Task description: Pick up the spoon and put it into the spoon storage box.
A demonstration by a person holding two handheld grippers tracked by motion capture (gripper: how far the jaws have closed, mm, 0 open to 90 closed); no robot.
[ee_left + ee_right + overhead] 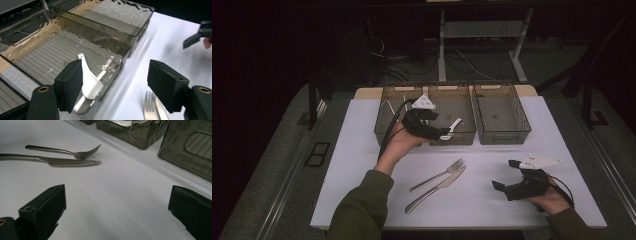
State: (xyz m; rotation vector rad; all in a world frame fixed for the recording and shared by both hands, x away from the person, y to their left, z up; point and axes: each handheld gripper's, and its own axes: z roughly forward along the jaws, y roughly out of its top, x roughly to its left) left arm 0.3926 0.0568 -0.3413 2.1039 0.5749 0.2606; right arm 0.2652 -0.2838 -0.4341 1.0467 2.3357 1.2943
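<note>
In the high view, the sleeve (362,210) of the person's left arm lies nearest, leading up to the left gripper (446,133) at the front wall of the middle bin (452,136); its fingers stand spread, and a white spoon (455,125) lies tilted against that wall just past them; the right gripper (506,174) rests low over the white desk (482,210), fingers apart and empty; a fork (439,175) and a knife (437,187) lie side by side on the desk between the hands, well short of the bins.

In the left gripper view, the fingers (71,82) are released with nothing between them; the spoon (89,80) sits inside the bin, its bowl leaning on the near wall (117,67), close behind the left finger; a careless pull-back could, I judge, catch the bowl and flip the spoon out over the low rim, or nudge the light bin.

In the right gripper view, the fingers (45,212) gape open over bare desk; the fork (75,153) and knife (62,162) lie touching or nearly so; picking one may drag the other, and thin flat metal could slip from the pads.
</note>
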